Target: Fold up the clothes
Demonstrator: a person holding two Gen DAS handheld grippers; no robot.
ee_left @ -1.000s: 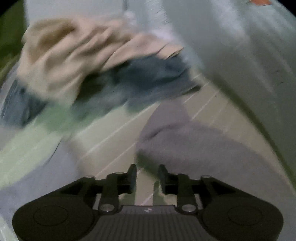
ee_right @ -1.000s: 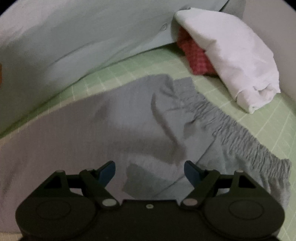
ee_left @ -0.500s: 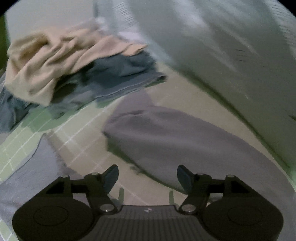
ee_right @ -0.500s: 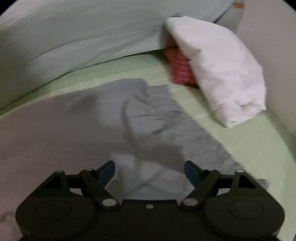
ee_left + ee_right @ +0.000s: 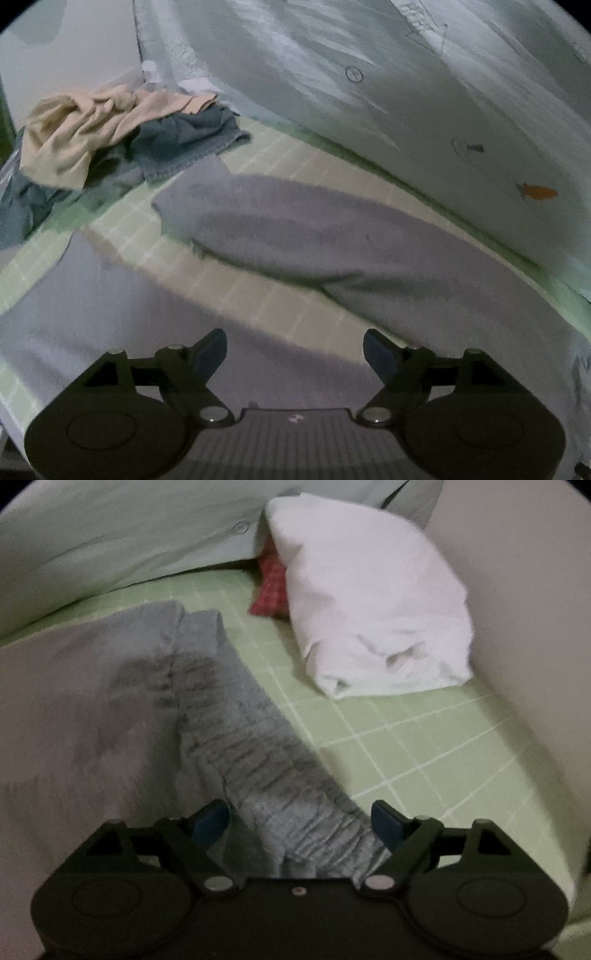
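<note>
Grey trousers [image 5: 314, 236] lie spread on a green grid mat [image 5: 258, 155], with two legs reaching toward the far left in the left wrist view. My left gripper [image 5: 293, 341] hovers over the gap between the legs. Its jaws are opening wide and nothing is between them. In the right wrist view the trousers' gathered elastic waistband [image 5: 236, 716] runs diagonally down to my right gripper [image 5: 301, 812]. That gripper is open, with the waistband end lying between its fingers and no pad pressing on it.
A heap of beige and dark blue clothes [image 5: 110, 125] sits at the far left of the mat. A pale green buttoned fabric [image 5: 369, 74] fills the back. A folded white cloth [image 5: 369, 609] lies over a red checked cloth [image 5: 271, 587] beside a wall [image 5: 535, 627].
My left gripper opened from nearly shut to wide and drew back from the clothes heap. My right gripper slid along the trousers until the waistband end lay between its fingers.
</note>
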